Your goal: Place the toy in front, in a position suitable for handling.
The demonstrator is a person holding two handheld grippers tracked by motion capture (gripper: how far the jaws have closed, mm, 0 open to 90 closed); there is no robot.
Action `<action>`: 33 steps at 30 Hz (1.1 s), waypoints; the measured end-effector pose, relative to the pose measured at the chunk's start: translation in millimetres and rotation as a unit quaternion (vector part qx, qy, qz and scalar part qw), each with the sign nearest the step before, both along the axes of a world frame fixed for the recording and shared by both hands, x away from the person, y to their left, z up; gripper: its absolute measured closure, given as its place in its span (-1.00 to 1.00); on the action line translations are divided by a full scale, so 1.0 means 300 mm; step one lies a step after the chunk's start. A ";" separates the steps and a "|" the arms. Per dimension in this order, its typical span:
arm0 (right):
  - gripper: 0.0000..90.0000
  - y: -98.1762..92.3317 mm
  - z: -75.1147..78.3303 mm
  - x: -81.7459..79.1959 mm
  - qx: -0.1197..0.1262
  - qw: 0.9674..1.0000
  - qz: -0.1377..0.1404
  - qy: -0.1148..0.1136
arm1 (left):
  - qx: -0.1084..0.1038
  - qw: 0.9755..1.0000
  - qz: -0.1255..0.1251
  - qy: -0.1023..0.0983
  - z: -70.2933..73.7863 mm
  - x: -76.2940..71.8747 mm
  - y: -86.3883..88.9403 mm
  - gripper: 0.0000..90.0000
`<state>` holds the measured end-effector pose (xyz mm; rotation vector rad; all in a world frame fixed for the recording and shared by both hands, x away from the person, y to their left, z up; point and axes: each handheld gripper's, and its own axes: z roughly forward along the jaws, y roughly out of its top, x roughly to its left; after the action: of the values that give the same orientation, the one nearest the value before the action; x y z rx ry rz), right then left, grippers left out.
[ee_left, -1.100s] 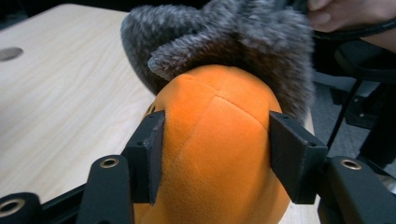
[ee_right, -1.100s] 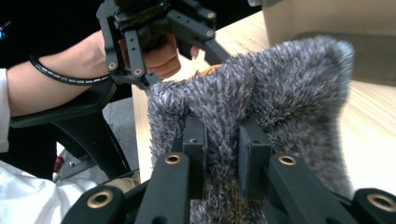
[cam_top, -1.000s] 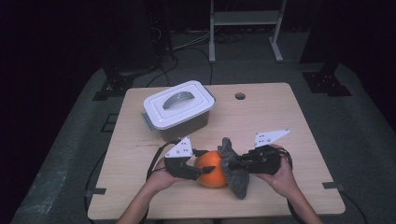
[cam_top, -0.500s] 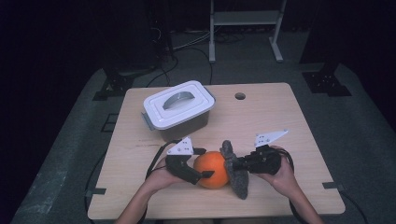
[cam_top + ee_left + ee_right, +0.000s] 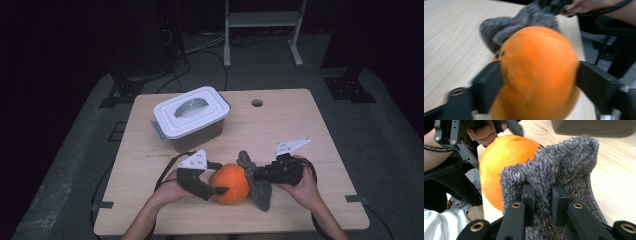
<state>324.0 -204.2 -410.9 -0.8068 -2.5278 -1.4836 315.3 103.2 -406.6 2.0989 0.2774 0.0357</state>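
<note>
Presently, at the near edge of the tabletop (image 5: pixel 300 130), the left hand-held gripper (image 5: pixel 212 186) has its jaws spread wide around the orange plush ball (image 5: pixel 230 183); they have just been opening, and the left gripper view shows a jaw at each flank of the ball (image 5: pixel 536 75), though whether they press it cannot be told. Just beside it, the right hand-held gripper (image 5: pixel 257 175) is clamped tight on a fold of the grey fuzzy cloth (image 5: pixel 559 177), which touches the ball's far side. Judged step: separating or wrapping ball and cloth. The next move calls for holding the cloth firm while the left jaws settle. Farther back stands the lidded grey container (image 5: pixel 192 118), closed and well apart.
</note>
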 end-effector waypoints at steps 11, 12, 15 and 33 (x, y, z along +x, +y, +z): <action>0.68 0.017 0.117 -0.051 0.051 0.998 0.023 -0.042 | 0.001 0.999 -0.014 -0.050 0.008 -0.047 -0.041 -0.04; 0.68 0.028 0.115 -0.055 0.044 0.998 0.027 -0.042 | 0.001 0.999 -0.012 -0.052 0.008 -0.051 -0.044 -0.04; 0.68 0.031 0.089 -0.047 0.036 0.998 0.029 -0.033 | 0.004 0.998 -0.003 -0.062 0.018 -0.050 -0.037 -0.01; 0.68 0.042 0.061 -0.042 0.013 0.999 0.019 -0.029 | 0.008 0.997 0.032 -0.065 0.023 -0.041 -0.035 -0.33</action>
<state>311.5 -191.6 -392.7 -0.7172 -2.5442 -1.5475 303.2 92.6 -399.6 2.0938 0.2664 0.2114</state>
